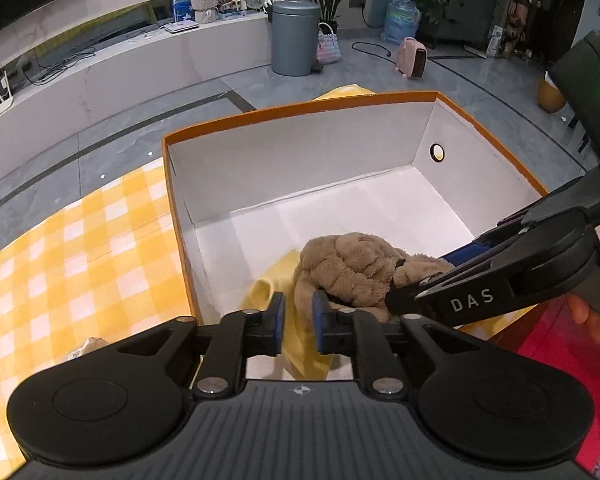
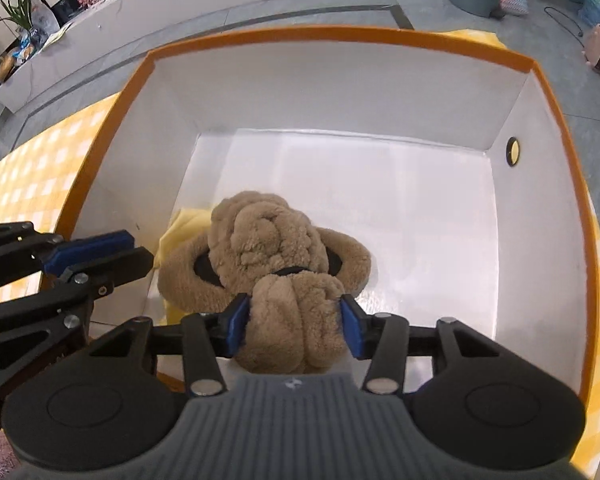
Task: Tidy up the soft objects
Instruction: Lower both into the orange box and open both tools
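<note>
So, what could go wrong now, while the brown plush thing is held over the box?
1. The right tongs pinch only one fluffy lobe of the brown plush earmuffs; the soft pile could slip out.
2. The left tongs hang close beside the plush, over the yellow cloth, and may snag either.
3. The earmuffs sit near the orange-rimmed white box's near wall, so they might catch it.

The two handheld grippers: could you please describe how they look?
Both the left gripper and right gripper are matte black linkages with blue pads on the fingertips, silver pivot pins, two round black discs and a ribbed grey body. The right gripper bears white "DAS" lettering and a green light. No cables or sleeves show.
</note>
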